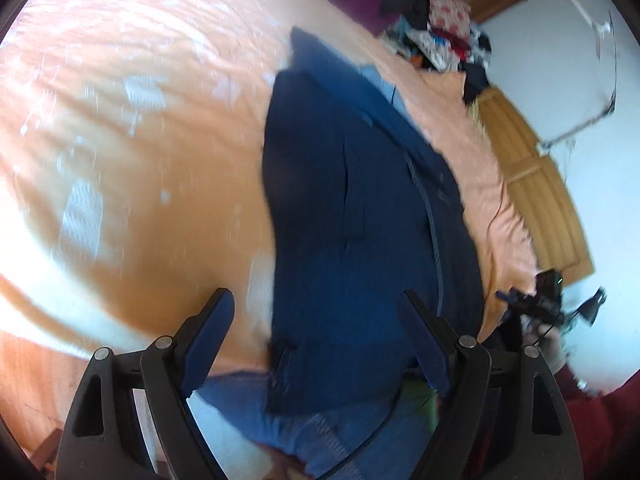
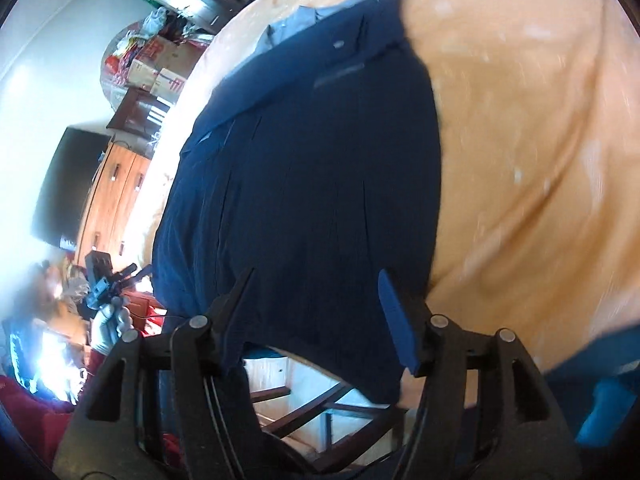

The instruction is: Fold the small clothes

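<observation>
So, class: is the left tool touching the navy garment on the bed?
Cannot tell. In the left wrist view the left tool is open with the navy garment showing between its fingers, but blur hides any contact or gap.

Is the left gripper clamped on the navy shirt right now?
No, the left gripper is open above the navy shirt, holding nothing.

Navy shirt (image 1: 360, 208) flat on orange bedsheet (image 1: 140, 140), left gripper (image 1: 316, 332) fingers (image 1: 212, 336) spread above

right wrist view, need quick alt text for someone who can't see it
A dark navy shirt lies spread on an orange bedsheet, its hem hanging over the near edge. The open right gripper hovers above that hem; the left gripper is at far left.
</observation>
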`<state>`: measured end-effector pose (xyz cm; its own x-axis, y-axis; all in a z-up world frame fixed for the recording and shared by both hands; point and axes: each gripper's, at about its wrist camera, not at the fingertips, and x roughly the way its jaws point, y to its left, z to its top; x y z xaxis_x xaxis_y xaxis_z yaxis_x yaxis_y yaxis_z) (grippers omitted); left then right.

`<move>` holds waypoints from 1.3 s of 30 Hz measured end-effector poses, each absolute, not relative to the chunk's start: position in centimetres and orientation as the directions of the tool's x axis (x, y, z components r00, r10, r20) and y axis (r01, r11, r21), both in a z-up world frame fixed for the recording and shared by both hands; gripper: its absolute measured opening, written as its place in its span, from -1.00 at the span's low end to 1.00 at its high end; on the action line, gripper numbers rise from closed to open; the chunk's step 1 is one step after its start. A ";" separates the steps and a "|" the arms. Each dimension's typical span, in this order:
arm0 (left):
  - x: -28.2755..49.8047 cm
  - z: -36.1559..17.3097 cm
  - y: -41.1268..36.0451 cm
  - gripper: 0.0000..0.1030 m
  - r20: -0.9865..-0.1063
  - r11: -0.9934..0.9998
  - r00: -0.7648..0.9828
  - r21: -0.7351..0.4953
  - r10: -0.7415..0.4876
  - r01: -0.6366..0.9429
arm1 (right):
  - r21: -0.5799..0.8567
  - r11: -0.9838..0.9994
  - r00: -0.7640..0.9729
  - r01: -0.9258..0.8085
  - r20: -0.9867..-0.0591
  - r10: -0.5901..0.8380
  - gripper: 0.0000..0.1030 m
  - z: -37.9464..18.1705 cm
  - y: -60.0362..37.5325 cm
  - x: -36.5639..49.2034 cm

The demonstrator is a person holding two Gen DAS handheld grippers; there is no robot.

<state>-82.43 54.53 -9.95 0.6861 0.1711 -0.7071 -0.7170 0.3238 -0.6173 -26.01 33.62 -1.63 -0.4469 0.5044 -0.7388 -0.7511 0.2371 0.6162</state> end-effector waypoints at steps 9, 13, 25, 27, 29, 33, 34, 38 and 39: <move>-81.6 -10.7 55.1 0.39 -0.699 0.377 0.695 -0.607 0.166 -0.700 | 0.618 0.233 -0.455 -0.750 -0.739 0.496 0.19 -1.7 32.8 -27.5; -80.2 -10.9 54.9 0.18 -0.684 0.420 0.722 -0.629 0.101 -0.654 | 0.617 0.251 -0.442 -0.746 -0.740 0.506 0.20 -1.7 32.4 -26.9; -79.1 -11.3 55.9 -0.15 -0.612 0.464 0.789 -0.716 -0.057 -0.522 | 0.606 0.260 -0.426 -0.751 -0.747 0.511 0.21 -1.5 31.8 -26.7; -78.8 -11.5 55.7 -0.15 -0.616 0.466 0.785 -0.715 -0.068 -0.520 | 0.608 0.272 -0.422 -0.746 -0.748 0.512 0.21 -1.7 31.4 -26.2; -78.5 -12.6 56.5 -0.49 -0.670 0.455 0.740 -0.678 -0.060 -0.577 | 0.599 0.284 -0.414 -0.749 -0.757 0.506 0.21 -1.9 31.1 -25.8; -78.3 -11.9 57.0 -0.54 -0.602 0.445 0.797 -0.729 -0.052 -0.521 | 0.548 0.296 -0.375 -0.782 -0.794 0.479 0.19 -1.8 30.5 -24.7; -78.2 -11.6 56.8 -0.54 -0.579 0.451 0.814 -0.741 -0.053 -0.498 | 0.529 0.297 -0.361 -0.795 -0.806 0.469 0.14 -1.9 30.3 -24.3; -78.0 -12.5 57.2 -0.57 -0.567 0.421 0.821 -0.761 -0.063 -0.493 | 0.518 0.324 -0.347 -0.792 -0.818 0.460 0.05 -2.8 30.1 -23.0; -77.9 -12.8 57.3 -0.59 -0.566 0.413 0.821 -0.765 -0.067 -0.494 | 0.530 0.324 -0.357 -0.784 -0.811 0.463 0.05 -3.1 30.2 -23.0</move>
